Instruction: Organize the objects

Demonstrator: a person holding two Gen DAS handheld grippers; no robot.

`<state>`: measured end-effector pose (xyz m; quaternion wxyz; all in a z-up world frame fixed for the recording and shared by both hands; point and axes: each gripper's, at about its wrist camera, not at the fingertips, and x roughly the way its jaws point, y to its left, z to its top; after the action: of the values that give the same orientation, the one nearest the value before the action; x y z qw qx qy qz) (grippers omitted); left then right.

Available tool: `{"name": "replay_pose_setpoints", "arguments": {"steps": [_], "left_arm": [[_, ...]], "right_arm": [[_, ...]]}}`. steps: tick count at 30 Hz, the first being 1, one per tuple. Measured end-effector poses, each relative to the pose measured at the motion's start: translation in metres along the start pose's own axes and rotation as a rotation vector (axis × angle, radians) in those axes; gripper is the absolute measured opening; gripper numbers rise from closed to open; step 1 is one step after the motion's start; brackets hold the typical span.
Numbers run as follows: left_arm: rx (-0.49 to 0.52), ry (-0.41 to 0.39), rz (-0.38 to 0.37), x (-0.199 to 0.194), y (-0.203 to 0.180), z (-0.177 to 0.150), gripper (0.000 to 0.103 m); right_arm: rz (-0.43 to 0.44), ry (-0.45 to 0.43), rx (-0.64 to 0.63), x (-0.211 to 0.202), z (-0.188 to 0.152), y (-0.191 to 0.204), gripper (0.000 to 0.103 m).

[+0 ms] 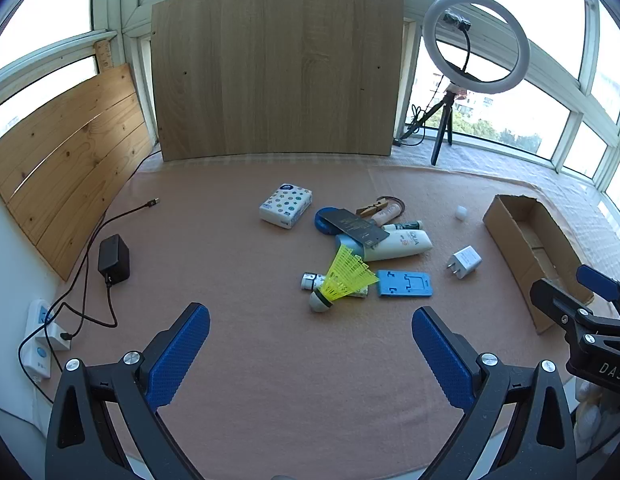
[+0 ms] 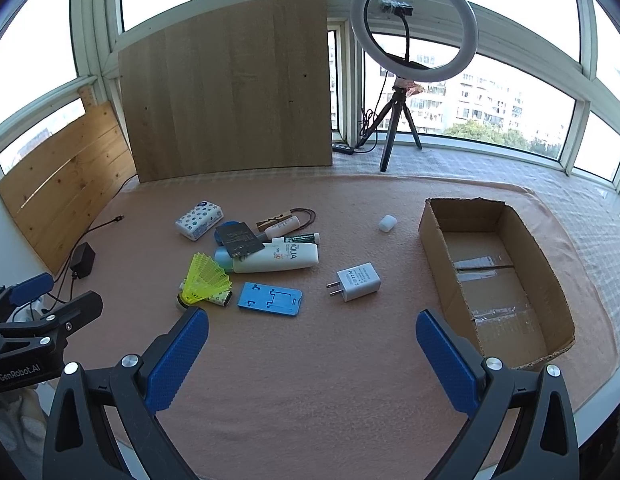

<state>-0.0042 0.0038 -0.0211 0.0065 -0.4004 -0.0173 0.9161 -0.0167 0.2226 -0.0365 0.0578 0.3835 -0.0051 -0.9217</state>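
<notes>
- The left gripper [image 1: 310, 344] hangs tilted down over the pink mat [image 1: 237, 264], its blue-padded jaws spread wide with nothing between them.
- The right gripper [image 2: 312, 344] is likewise wide apart and holds nothing.
- The cluttered pile lies ahead of both tools, well apart from the pads: a yellow shuttlecock [image 1: 342, 280] nearest the left gripper, just beside a blue phone stand [image 1: 405, 283].
- Behind these lie a white sunscreen tube [image 2: 281, 259], a tissue pack [image 2: 198, 220] and what may be a wooden clothespin [image 2: 274, 220], too small to be sure.
- A white charger plug [image 2: 356, 281] sits alone ahead of the right gripper, between the pile and the cardboard box [image 2: 442, 264].
- The box stands open, just ahead-right of the right gripper's right finger.
</notes>
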Motion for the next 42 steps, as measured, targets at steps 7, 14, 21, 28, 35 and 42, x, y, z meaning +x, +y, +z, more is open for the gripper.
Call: {"name": "replay_pose_setpoints", "arguments": {"steps": [7,14,21,28,35,42], "left_arm": [[0.000,0.000,-0.001,0.0000,0.0006,0.0002,0.103],[0.000,0.002,-0.001,0.0004,0.0000,0.0006,0.103],[-0.002,0.002,-0.007,0.0008,-0.0014,0.0018,0.103],[-0.003,0.002,-0.011,0.0004,-0.0010,0.0001,0.103],[-0.003,0.002,-0.011,0.0004,-0.0017,-0.0006,0.103],[-0.001,0.004,-0.012,0.0017,-0.0040,0.0001,0.103]], "right_arm": [[0.001,0.002,0.002,0.0012,0.0009,-0.0024,0.103],[0.001,0.006,0.001,0.0014,0.0005,-0.0027,0.103],[0.003,0.014,0.003,0.0023,-0.0003,-0.0027,0.103],[0.002,0.022,0.007,0.0027,-0.0023,-0.0039,0.103],[0.001,0.030,0.010,0.0040,-0.0024,-0.0042,0.103],[0.003,0.039,0.016,0.0068,-0.0005,-0.0060,0.103]]}}
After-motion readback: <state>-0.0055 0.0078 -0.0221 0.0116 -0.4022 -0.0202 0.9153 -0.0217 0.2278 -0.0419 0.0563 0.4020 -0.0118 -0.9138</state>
